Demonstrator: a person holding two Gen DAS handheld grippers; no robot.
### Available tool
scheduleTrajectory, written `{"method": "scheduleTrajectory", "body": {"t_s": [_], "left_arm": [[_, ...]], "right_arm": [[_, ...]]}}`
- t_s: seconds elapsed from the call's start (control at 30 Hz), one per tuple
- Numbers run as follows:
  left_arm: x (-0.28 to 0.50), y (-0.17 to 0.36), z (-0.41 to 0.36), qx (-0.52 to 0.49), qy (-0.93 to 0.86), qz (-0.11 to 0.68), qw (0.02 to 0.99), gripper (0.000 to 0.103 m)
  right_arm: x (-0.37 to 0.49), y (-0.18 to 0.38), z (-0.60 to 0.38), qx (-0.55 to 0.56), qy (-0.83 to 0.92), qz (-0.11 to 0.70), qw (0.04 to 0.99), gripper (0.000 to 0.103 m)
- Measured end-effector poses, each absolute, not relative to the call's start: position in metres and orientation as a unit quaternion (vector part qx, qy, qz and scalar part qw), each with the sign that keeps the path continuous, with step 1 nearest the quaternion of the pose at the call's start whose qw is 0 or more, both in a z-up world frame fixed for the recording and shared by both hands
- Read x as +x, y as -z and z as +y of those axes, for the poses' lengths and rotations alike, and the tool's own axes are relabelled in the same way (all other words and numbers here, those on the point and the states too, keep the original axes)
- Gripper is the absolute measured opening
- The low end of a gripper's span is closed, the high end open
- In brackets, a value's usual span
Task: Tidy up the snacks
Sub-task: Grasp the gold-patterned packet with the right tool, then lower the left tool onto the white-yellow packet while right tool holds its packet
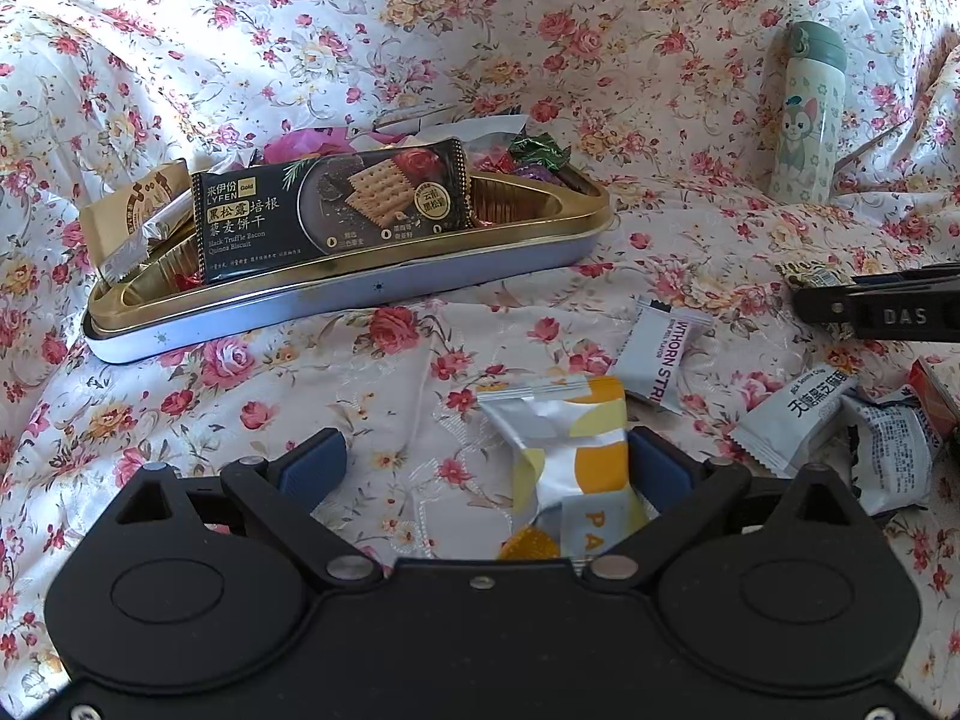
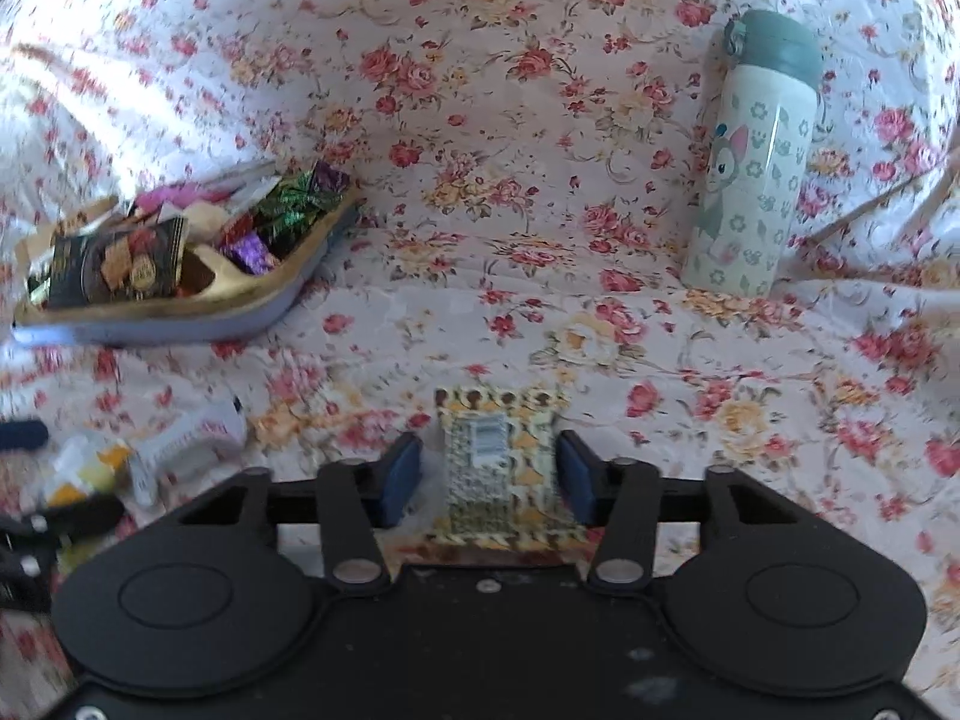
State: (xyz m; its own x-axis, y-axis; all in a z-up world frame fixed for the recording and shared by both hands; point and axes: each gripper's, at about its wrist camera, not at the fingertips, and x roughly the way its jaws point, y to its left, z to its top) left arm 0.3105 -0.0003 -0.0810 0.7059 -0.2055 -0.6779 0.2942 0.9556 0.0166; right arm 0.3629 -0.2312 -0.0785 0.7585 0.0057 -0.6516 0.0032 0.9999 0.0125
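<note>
Snacks lie scattered over a cream cloth printed with red and yellow roses (image 1: 372, 48), and both handheld tools are down among them. The left gripper (image 1: 486, 468), black with blue pads, has its jaws spread as wide as they go; a silver, yellow and orange foil snack packet (image 1: 570, 456) lies on the cloth between them, touching the right pad and clear of the left one.

The right gripper (image 2: 489, 474) has a small cream packet patterned in brown and orange (image 2: 501, 468) between its jaws. The right pad touches the packet's edge; a narrow gap shows at the left pad, so it is not pinched.

Far left sits the long pale-blue tin with a gold inner tray (image 1: 336, 306), already heaped with bright foil sweets, with a black cracker pack printed with a biscuit (image 1: 330, 210) propped along its near side.

To the right of the left gripper lie a white sachet with black lettering (image 1: 660, 354) and a pale grey sachet with Chinese print (image 1: 792, 420). At far right a pale green flask with a cartoon cat and teal lid (image 2: 756, 168) stands upright.
</note>
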Motion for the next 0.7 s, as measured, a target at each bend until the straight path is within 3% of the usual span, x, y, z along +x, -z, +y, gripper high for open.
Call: {"method": "scheduleTrajectory", "body": {"t_s": [0.7], "left_arm": [[0.310,0.081,0.000,0.062,0.135,0.358,0.922,0.100]], "right_arm": [[0.329,0.088,-0.280,0.026,0.070,0.310,0.948,0.039]]}}
